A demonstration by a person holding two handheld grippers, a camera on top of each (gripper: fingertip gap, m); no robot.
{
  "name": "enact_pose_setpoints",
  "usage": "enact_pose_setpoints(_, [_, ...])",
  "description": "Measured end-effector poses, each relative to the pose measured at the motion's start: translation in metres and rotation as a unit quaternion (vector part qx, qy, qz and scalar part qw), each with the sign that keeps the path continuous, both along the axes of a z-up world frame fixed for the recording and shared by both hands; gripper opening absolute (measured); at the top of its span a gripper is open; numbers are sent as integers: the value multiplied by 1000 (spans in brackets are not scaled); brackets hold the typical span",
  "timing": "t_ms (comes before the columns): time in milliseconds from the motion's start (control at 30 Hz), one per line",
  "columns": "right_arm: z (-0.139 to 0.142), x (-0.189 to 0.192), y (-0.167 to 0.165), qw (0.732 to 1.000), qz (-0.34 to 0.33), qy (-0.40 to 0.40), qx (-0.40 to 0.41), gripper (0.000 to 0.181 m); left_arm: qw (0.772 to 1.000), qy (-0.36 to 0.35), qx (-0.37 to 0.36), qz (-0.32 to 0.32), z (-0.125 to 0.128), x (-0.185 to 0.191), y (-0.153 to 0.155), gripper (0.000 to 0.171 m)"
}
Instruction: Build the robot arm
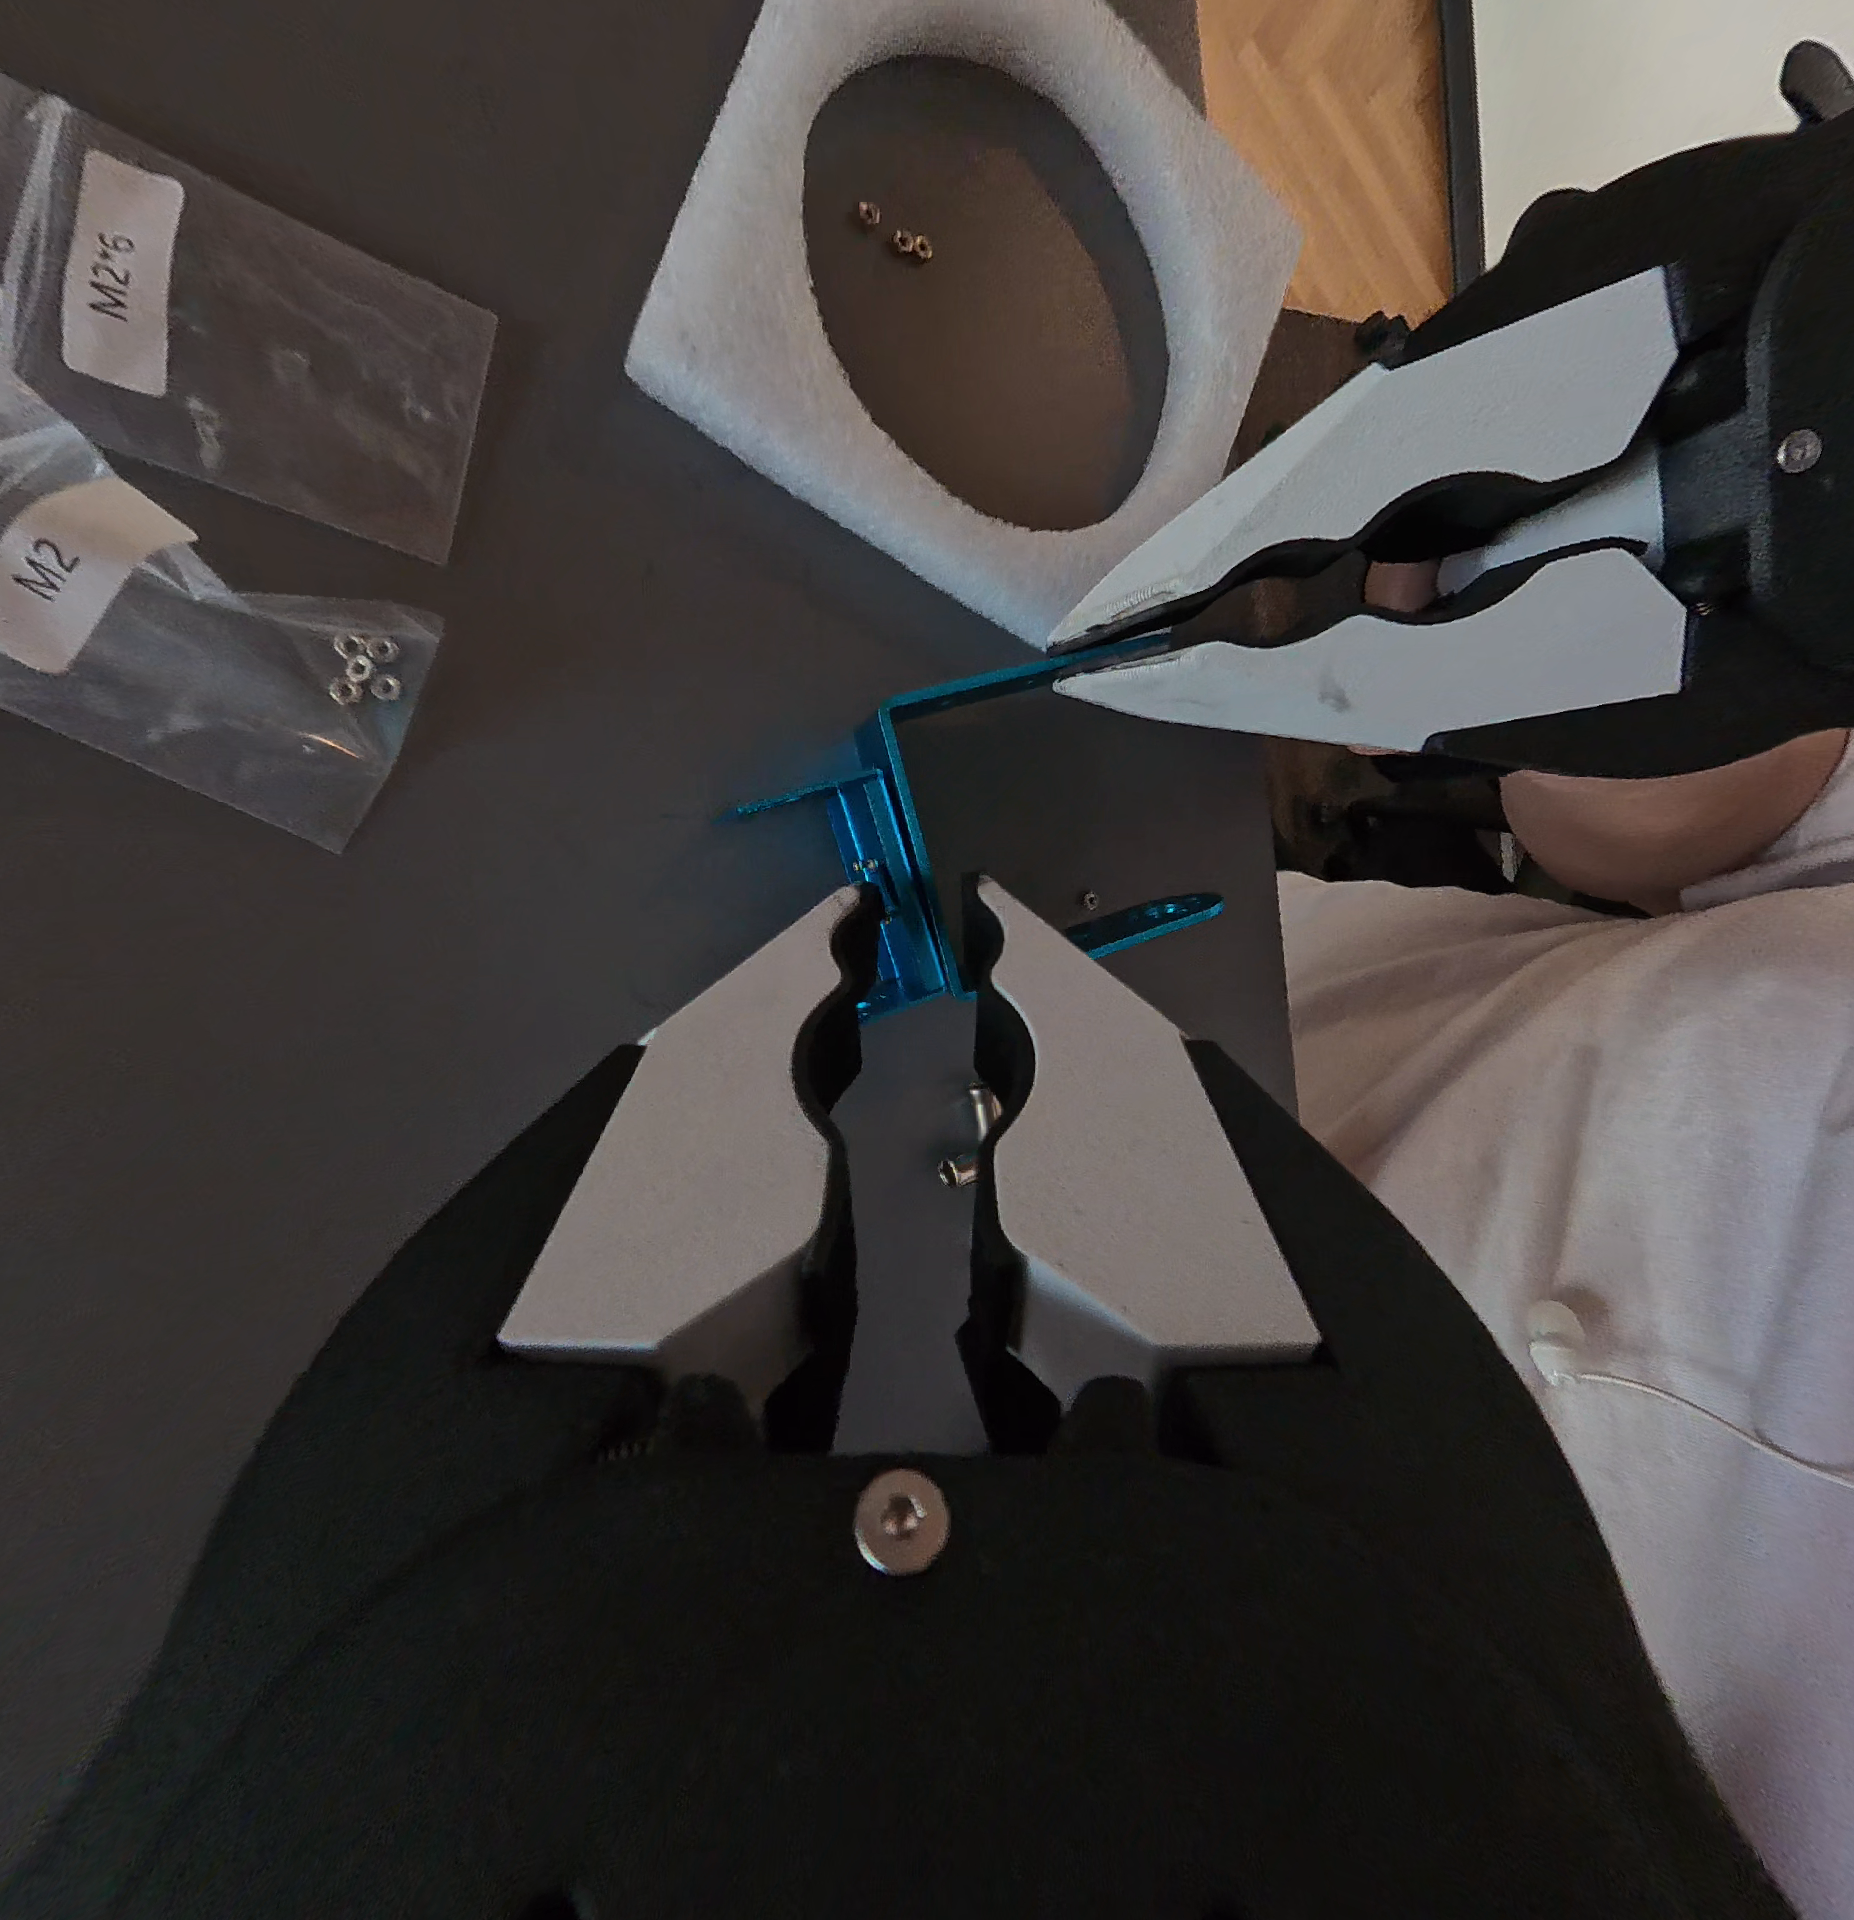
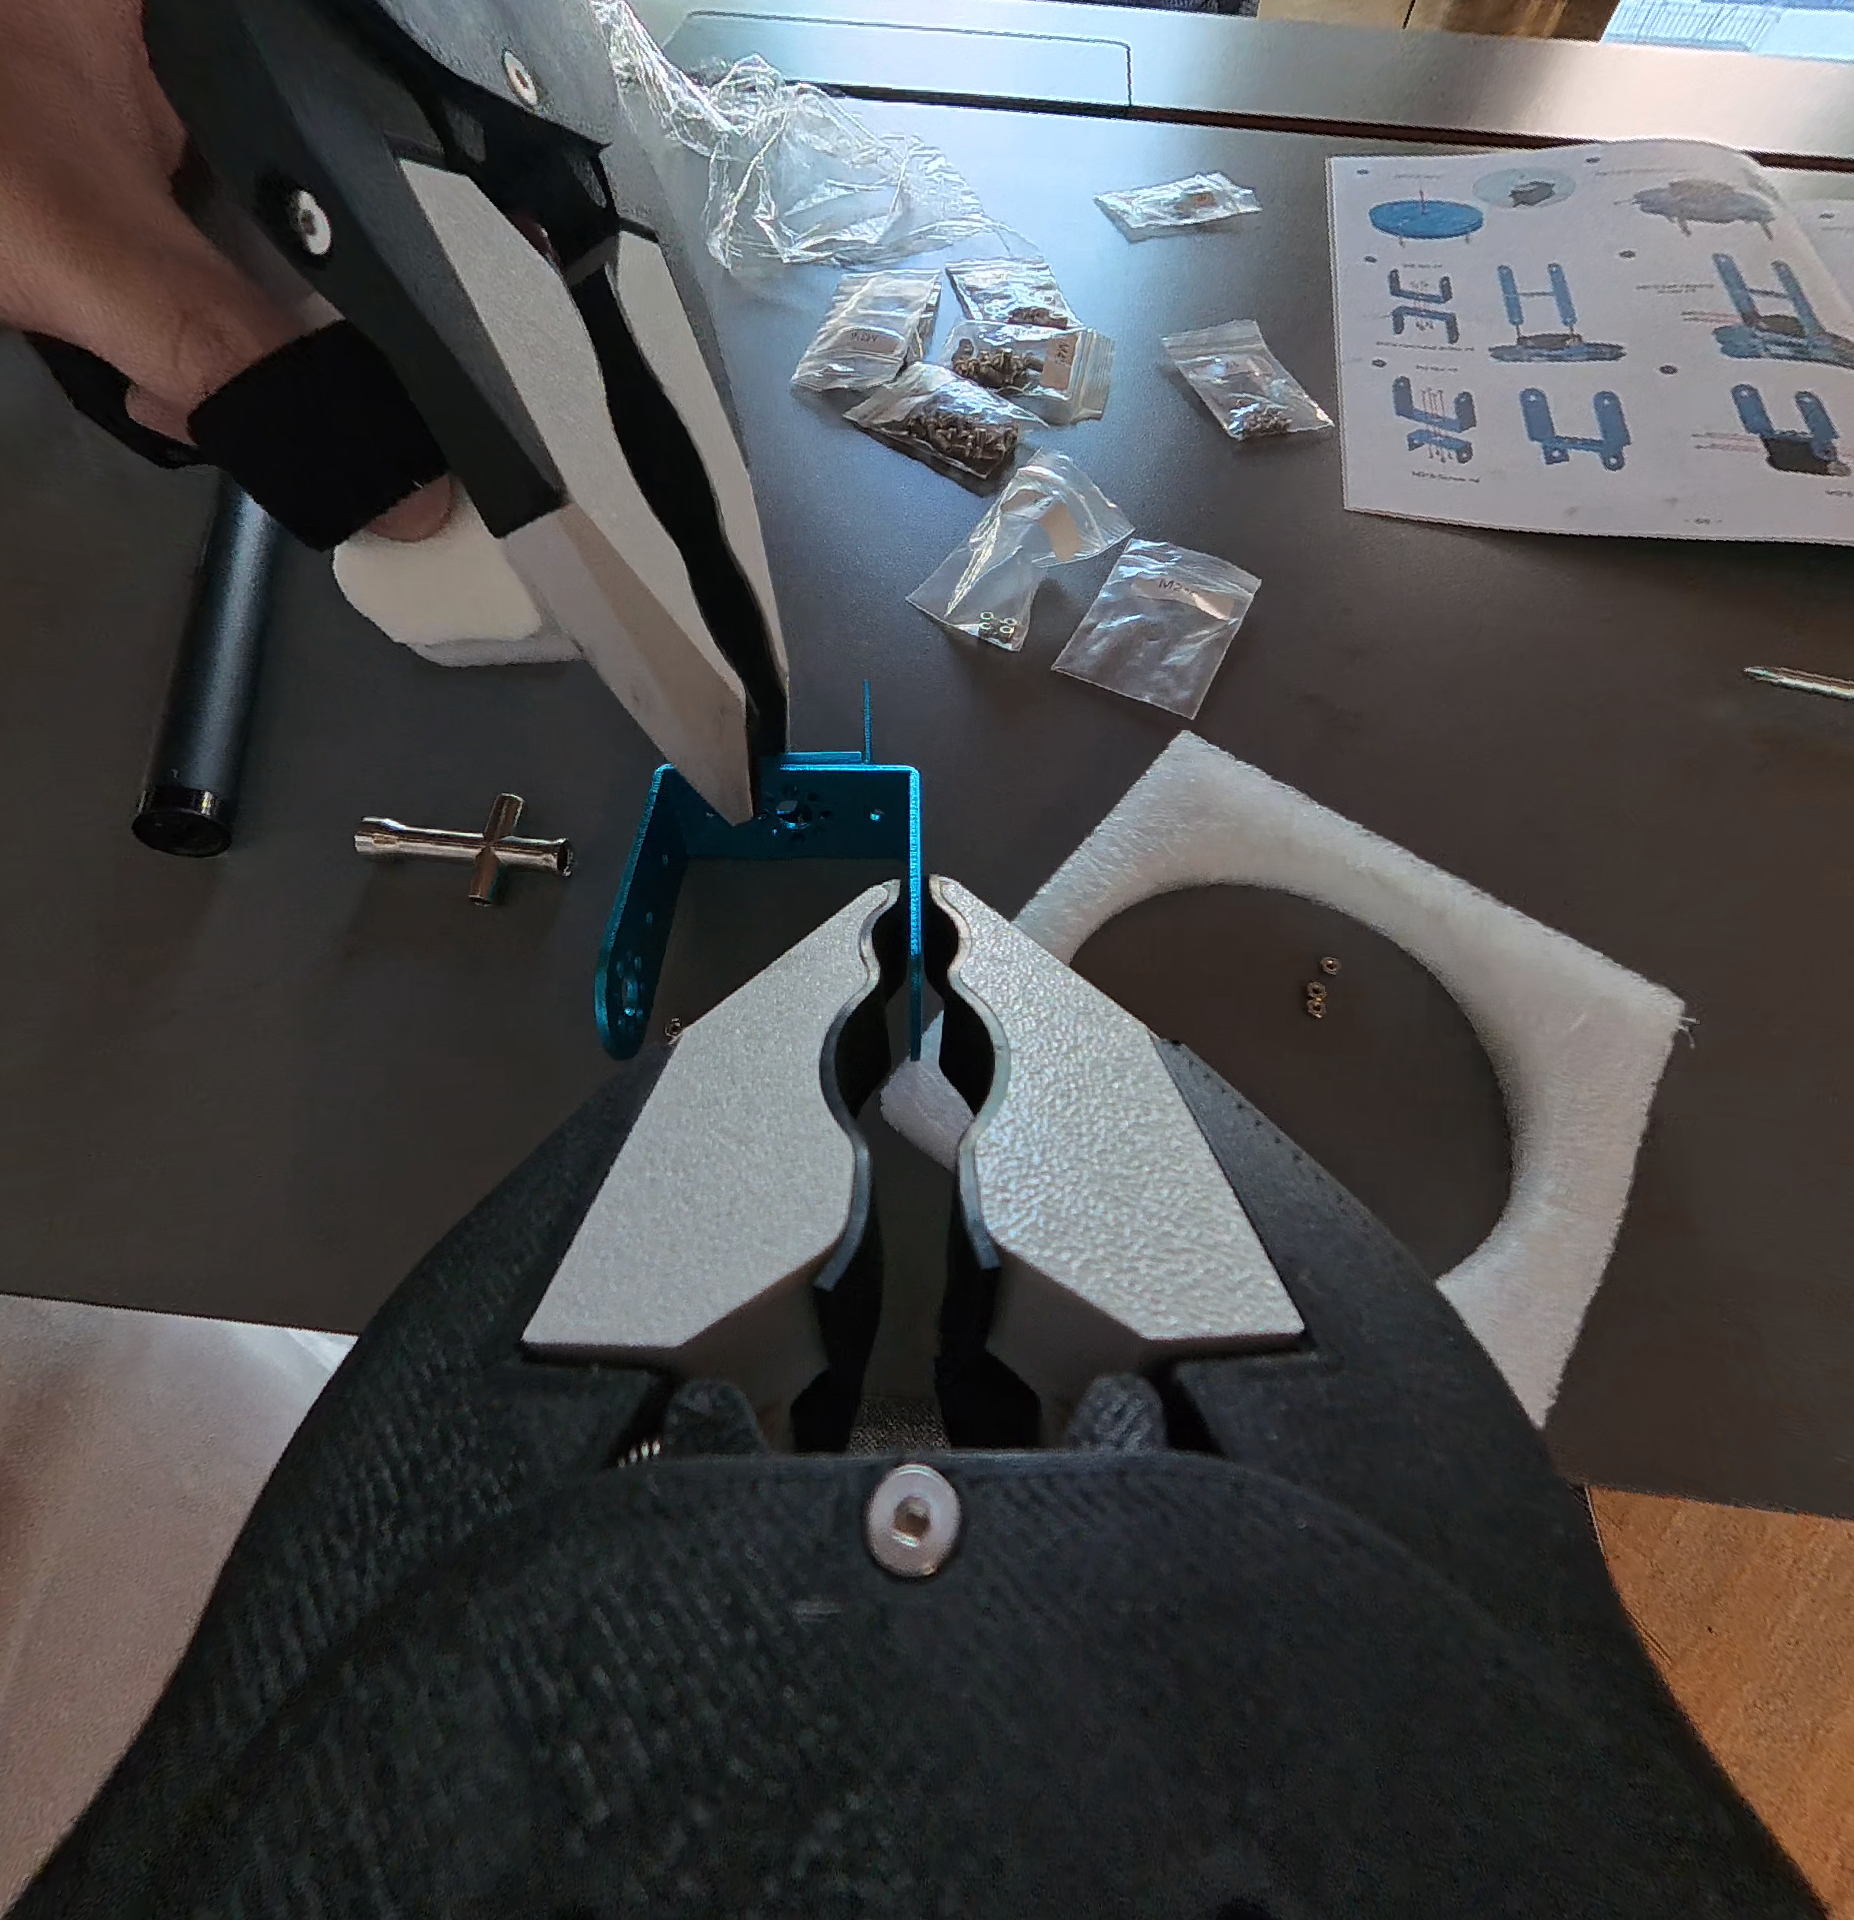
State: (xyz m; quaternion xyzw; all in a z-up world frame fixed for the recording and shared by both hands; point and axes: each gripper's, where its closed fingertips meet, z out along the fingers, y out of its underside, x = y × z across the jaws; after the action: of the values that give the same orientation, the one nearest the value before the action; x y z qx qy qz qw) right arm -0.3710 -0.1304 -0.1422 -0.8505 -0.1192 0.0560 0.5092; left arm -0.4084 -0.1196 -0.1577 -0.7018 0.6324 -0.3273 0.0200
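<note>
Plainly, I had both grippers clenched on the same part. The blue bracket (image 2: 829,826), a U-shaped piece of drilled sheet metal, was lifted off the dark table (image 2: 1422,790), near the white foam square (image 2: 1266,831) with its round cut-out. My right gripper (image 2: 915,894) pinched one upright arm of the bracket edge-on, with only the fingertips bearing on the thin metal. My left gripper (image 1: 918,894) came from the other side and closed across the bracket's base plate. A smaller blue piece (image 1: 861,831) sat against that plate on the left gripper's side; I could not tell whether it was fastened.

I judged the hold fair but not generous. The right tips gripped a narrow strip, so the part could have pivoted there under any twist. The left grip, being at right angles, looked like what kept it square. Equal, steady pressure from both sides and no levering seemed to me the sound way to carry it.

Two small screws (image 1: 964,1153) lay on the table under my left fingers. Three nuts (image 2: 1318,987) lay inside the foam cut-out. A cross wrench (image 2: 476,847), a dark cylinder (image 2: 211,665), several clear hardware bags (image 2: 954,416) and a printed instruction sheet (image 2: 1525,436) lay farther off.
</note>
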Motion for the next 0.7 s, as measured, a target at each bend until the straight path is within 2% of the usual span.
enact_pose_setpoints(700, [-1,-9,9,999,35,-12,10,1,1000,10,-5,17,-1,-7,10,10])
